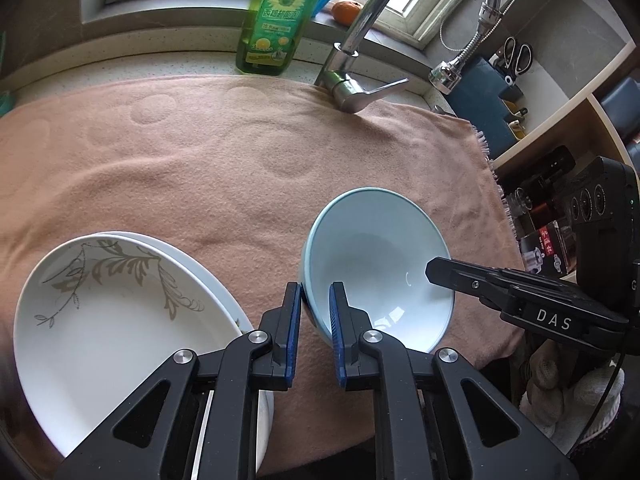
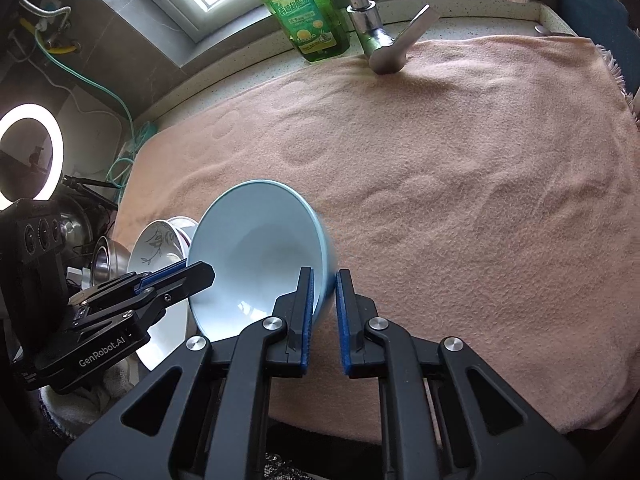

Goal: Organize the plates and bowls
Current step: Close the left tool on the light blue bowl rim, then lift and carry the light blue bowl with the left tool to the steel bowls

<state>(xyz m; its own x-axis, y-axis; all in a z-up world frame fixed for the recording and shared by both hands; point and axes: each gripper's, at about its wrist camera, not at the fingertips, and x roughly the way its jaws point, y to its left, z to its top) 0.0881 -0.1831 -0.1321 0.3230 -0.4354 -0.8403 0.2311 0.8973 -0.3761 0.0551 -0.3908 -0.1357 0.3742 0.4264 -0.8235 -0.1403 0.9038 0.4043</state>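
Both grippers hold a pale blue bowl [image 1: 380,256] by opposite sides of its rim, over the pink towel [image 1: 200,160]. My left gripper [image 1: 316,292] is shut on the bowl's left rim, one pad inside and one outside. My right gripper [image 2: 325,276] is shut on the right rim of the bowl [image 2: 256,248]; in the left wrist view the right gripper [image 1: 436,272] reaches in over the far rim. The left gripper [image 2: 196,270] shows at the bowl's left in the right wrist view. A white plate with a leaf pattern [image 1: 120,312] lies on another white plate at the lower left.
A chrome faucet [image 1: 352,80] and a green dish soap bottle [image 1: 276,20] stand at the towel's far edge. An orange [image 1: 346,12] rests on the window sill. Shelves with jars [image 1: 552,216] are to the right. Steel bowls [image 2: 108,264] and a ring light [image 2: 30,156] sit off the towel's left.
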